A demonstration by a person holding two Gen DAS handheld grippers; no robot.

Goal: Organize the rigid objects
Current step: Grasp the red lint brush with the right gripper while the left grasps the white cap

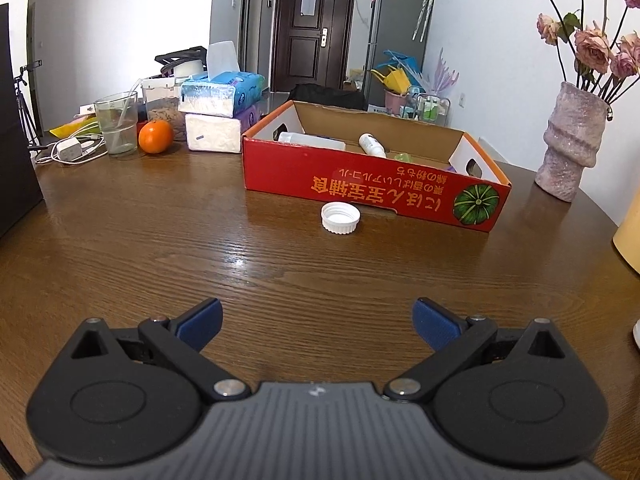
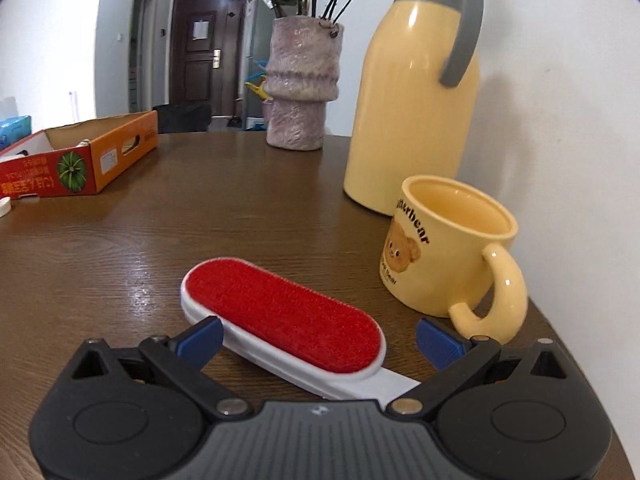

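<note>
A red cardboard box [image 1: 360, 188] stands on the brown wooden table and holds a white bottle [image 1: 372, 145] and other items. A white bottle cap [image 1: 340, 218] lies on the table just in front of the box. My left gripper [image 1: 318, 326] is open and empty, well short of the cap. In the right wrist view a white lint brush with a red pad [image 2: 280, 312] lies flat between the open fingers of my right gripper [image 2: 318, 340]. The pads do not touch it. The box [image 2: 76, 164] shows at far left there.
A yellow bear mug [image 2: 448, 248] and a yellow thermos jug [image 2: 412, 92] stand right of the brush. A pink vase with roses [image 1: 568, 140] stands by the box. An orange [image 1: 156, 137], a glass [image 1: 116, 124], tissue packs [image 1: 220, 92] and a charger crowd the table's back left.
</note>
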